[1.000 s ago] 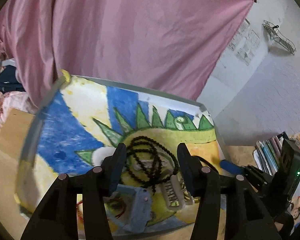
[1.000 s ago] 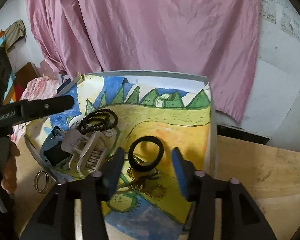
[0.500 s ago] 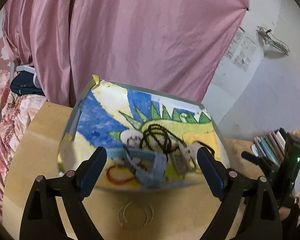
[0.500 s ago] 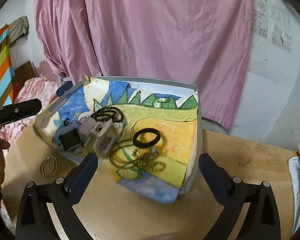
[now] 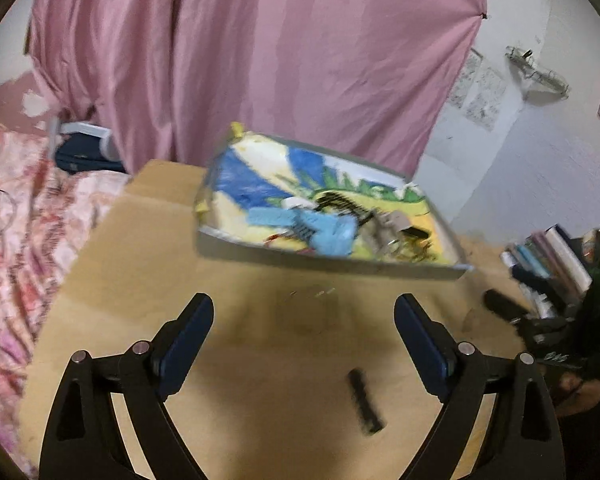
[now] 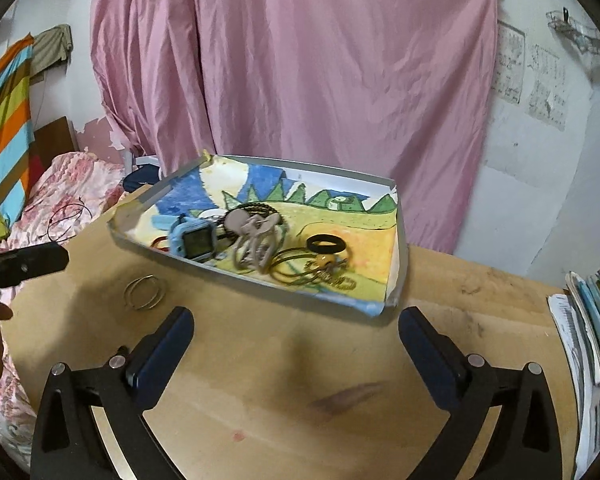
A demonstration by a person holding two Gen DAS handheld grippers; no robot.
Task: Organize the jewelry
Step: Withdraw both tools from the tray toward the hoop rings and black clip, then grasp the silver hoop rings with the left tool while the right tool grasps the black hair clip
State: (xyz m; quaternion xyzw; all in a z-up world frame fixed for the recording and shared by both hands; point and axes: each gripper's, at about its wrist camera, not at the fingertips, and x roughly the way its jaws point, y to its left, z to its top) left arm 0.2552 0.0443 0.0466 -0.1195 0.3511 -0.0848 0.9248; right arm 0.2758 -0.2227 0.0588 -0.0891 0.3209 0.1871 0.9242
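Left wrist view, blurred: the left claw (image 5: 303, 322) is spread wide and holds nothing, above bare wooden surface (image 5: 140, 264). Beyond it sits the tray (image 5: 340, 261), lined with a painted sheet, with a blue watch (image 5: 328, 232) and a beige clip (image 5: 392, 226) heaped in its near part. A small dark object (image 5: 364, 400) lies on the surface between the fingers; what it is cannot be told. Books (image 5: 548, 264) stand at the right.

Right wrist view: the right claw (image 6: 296, 334) is also wide and empty, over the surface. In the tray (image 6: 236, 276) lie the watch (image 6: 194, 240), the clip (image 6: 256, 240), black beads (image 6: 260, 210), a black band (image 6: 326, 245) and a gold chain (image 6: 332, 274). Thin rings (image 6: 145, 298) lie on the surface, just left of the tray. A pink curtain (image 6: 300, 80) hangs behind.
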